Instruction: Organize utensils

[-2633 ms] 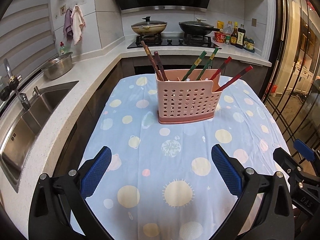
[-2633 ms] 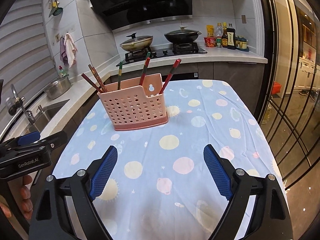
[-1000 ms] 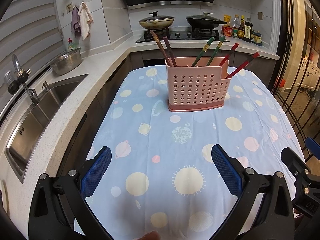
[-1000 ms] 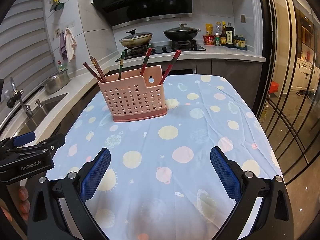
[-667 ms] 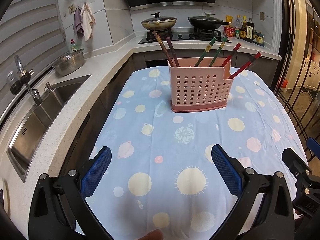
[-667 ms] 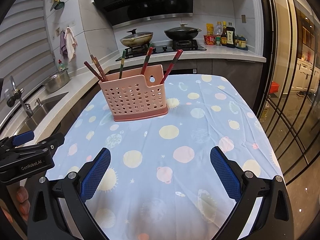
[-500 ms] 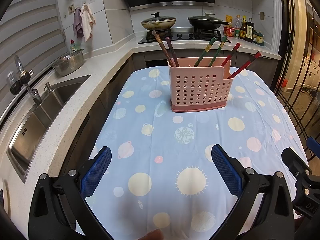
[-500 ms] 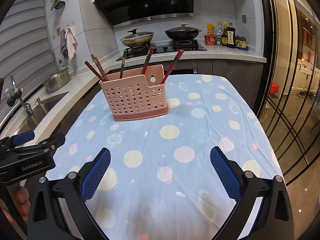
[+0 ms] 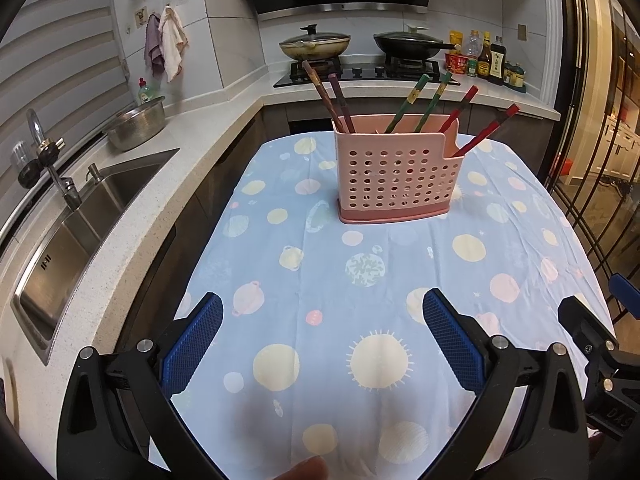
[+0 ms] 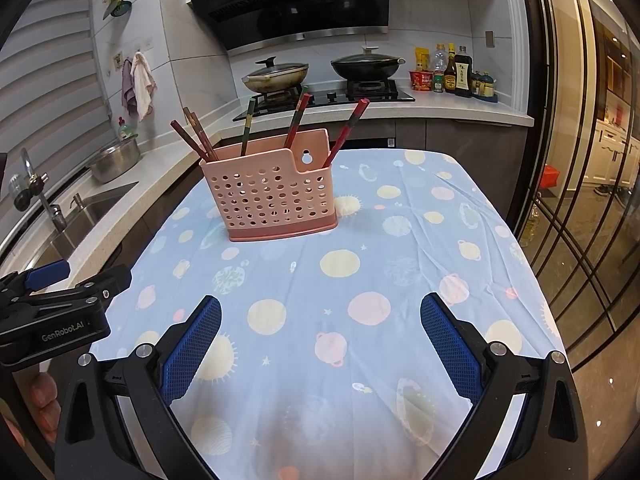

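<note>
A pink perforated utensil holder (image 9: 398,172) stands upright at the far middle of the table; it also shows in the right wrist view (image 10: 272,196). Several chopsticks stand in it: a brown pair (image 9: 328,94) at its left, a green pair (image 9: 426,100) in the middle, a red pair (image 9: 486,124) at its right. My left gripper (image 9: 322,344) is open and empty over the near table edge. My right gripper (image 10: 320,340) is open and empty, to the right of the left one. Both are well short of the holder.
The table carries a blue cloth (image 9: 360,280) with planet prints. A steel sink (image 9: 80,216) and a metal bowl (image 9: 138,128) sit on the counter at left. A stove with two pans (image 9: 360,46) and bottles (image 9: 486,60) stand behind. A glass door (image 10: 592,160) is at right.
Both grippers have drawn back from the holder and risen slightly since 2.6 s ago. The right gripper's jaws have opened a little wider. The holder and chopsticks have not moved.
</note>
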`<state>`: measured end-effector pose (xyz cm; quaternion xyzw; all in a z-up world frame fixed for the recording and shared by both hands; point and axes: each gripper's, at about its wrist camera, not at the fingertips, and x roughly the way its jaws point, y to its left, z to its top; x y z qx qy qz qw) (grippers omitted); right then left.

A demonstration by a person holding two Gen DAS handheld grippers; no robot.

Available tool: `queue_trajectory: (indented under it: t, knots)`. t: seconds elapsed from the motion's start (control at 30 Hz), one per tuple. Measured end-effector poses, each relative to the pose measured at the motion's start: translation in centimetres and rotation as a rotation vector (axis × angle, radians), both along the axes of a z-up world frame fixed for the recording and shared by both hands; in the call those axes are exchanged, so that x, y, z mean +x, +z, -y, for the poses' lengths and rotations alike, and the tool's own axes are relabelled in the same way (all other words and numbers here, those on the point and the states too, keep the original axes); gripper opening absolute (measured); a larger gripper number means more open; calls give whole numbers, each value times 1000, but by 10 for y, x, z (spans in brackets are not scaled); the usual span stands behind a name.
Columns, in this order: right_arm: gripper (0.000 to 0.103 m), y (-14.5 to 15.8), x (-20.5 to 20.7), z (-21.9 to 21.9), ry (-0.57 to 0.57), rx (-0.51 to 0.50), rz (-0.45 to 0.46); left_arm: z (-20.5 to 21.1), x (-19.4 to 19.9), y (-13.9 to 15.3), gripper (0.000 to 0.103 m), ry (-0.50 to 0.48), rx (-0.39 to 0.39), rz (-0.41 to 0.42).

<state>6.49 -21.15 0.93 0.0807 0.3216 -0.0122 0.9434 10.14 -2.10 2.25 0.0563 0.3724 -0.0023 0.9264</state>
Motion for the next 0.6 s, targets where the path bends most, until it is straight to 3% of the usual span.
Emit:
queue_trajectory:
  t: [0.6]
  knots:
    - [96, -1, 1, -1, 3, -1, -4, 0, -1, -2, 96, -15, -7, -5]
